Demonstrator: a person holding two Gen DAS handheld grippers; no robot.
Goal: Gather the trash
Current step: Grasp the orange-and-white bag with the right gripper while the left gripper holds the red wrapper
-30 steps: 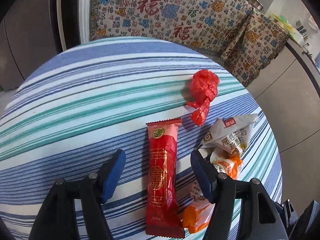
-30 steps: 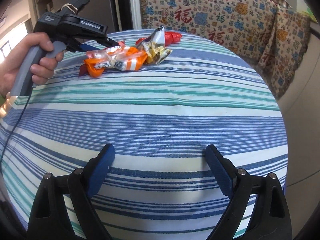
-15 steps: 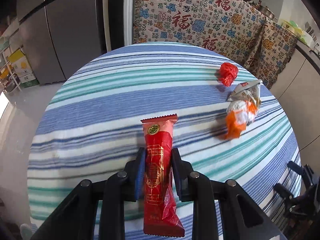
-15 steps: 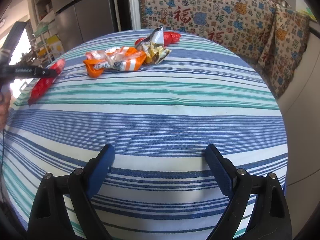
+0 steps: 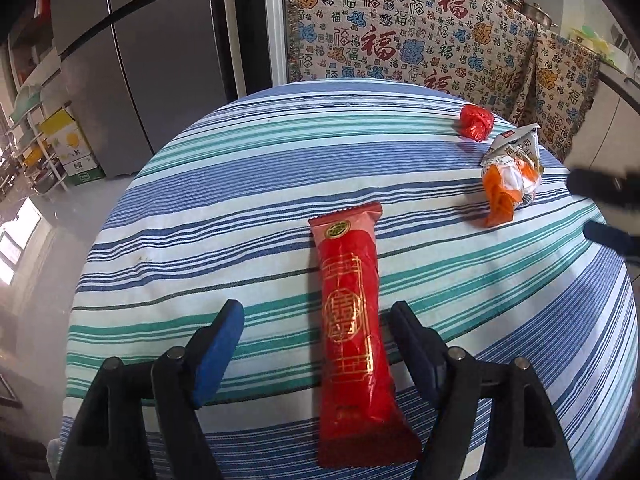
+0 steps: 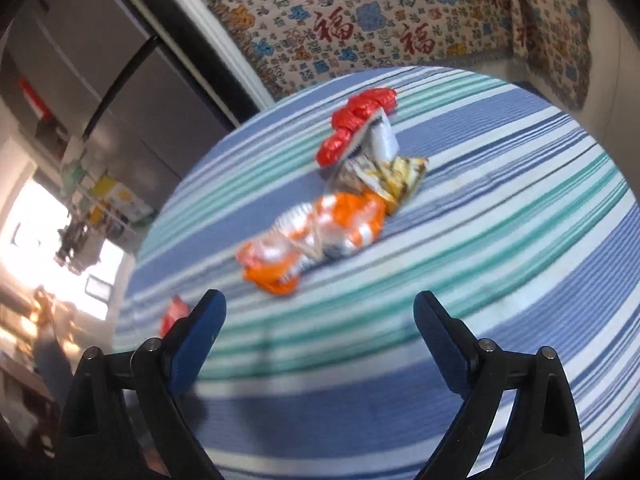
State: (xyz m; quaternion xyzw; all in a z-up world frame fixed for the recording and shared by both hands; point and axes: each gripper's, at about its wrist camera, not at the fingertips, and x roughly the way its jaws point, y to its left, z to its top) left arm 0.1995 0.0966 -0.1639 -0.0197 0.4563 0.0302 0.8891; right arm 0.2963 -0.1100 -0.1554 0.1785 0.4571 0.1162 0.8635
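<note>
A long red snack wrapper [image 5: 352, 316] lies on the striped tablecloth [image 5: 240, 208] near the table's front edge. My left gripper [image 5: 318, 320] straddles it with jaws opening, pads clear of the wrapper on both sides. Farther right lie an orange-and-white wrapper [image 5: 506, 186], a white printed packet [image 5: 514, 144] and a crumpled red bag [image 5: 476, 122]. In the blurred right wrist view my right gripper [image 6: 320, 308] stands open, empty, just short of the orange wrapper [image 6: 316, 232], with the white packet [image 6: 380, 160] and red bag [image 6: 356, 120] behind it. The red wrapper's end [image 6: 174, 314] shows at the left.
A grey fridge [image 5: 132, 60] stands behind the round table at the left. A patterned cloth [image 5: 400, 36] covers furniture at the back. Shelves with boxes [image 5: 68, 148] sit far left. The other gripper's dark tips [image 5: 604, 200] enter at the right edge.
My left gripper shut on the red wrapper, carried it left toward the table's front edge, then let go. My right gripper rolled and moved closer to the wrapper pile.
</note>
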